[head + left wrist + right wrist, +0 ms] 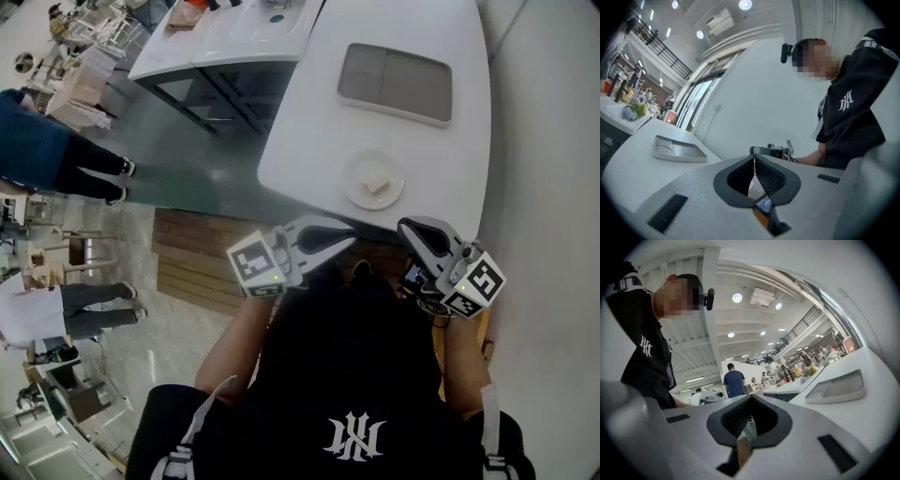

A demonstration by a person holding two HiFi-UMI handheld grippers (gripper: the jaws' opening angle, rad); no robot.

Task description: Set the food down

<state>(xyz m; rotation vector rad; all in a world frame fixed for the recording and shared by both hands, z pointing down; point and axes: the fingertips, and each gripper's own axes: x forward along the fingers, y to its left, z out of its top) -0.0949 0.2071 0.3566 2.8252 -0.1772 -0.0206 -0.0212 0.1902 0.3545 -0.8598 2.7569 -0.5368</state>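
Observation:
A white plate [352,191] with a pale piece of food [377,179] on it sits near the front edge of the white table [309,141]. A grey tray [395,82] lies further back on the same table and also shows in the left gripper view [675,150] and the right gripper view [836,387]. My left gripper [345,233] [753,160] hangs in front of the table edge, shut and with nothing in it. My right gripper [407,229] [750,400] is beside it on the right, also shut and holding nothing. Both point toward each other, close to my body.
A second white table [225,37] carrying small items stands at the back left, across a grey-green floor strip. People stand at the far left [56,155]. A pale wall [553,141] runs along the right side. Wooden flooring [197,253] lies below the table's near edge.

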